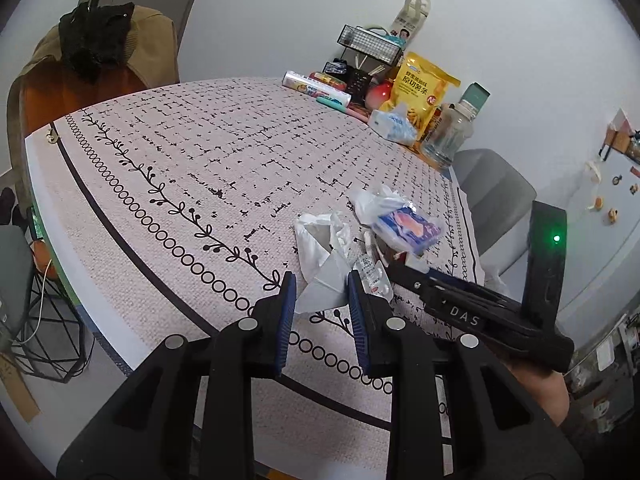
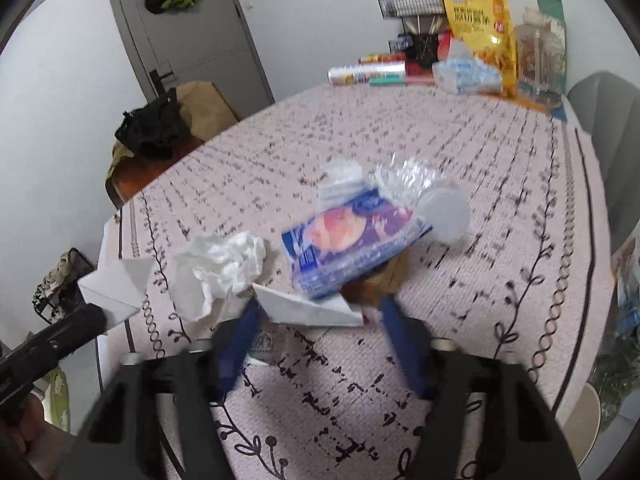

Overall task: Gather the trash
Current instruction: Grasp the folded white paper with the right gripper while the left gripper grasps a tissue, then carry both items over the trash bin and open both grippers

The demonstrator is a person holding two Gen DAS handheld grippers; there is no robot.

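Tabletop (image 1: 168, 184) with patterned cloth; trash cluster sits near its right edge. Blue-purple wrapper (image 2: 352, 240) on top of the pile, crumpled tissue (image 2: 224, 268) just beside it. Left tool (image 1: 322, 300) parted, folded white paper (image 1: 326, 284) between its fingers, contact unclear. Right tool (image 2: 320, 312) released, low at the pile, white paper scrap (image 2: 312, 308) between the fingers.

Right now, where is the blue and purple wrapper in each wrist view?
Left wrist: blue and purple wrapper right of centre, past the right gripper, beside the crumpled tissue.
Right wrist: wrapper at centre, just ahead of the open jaws.
Shared landmark: yellow snack bag at the table's far edge.
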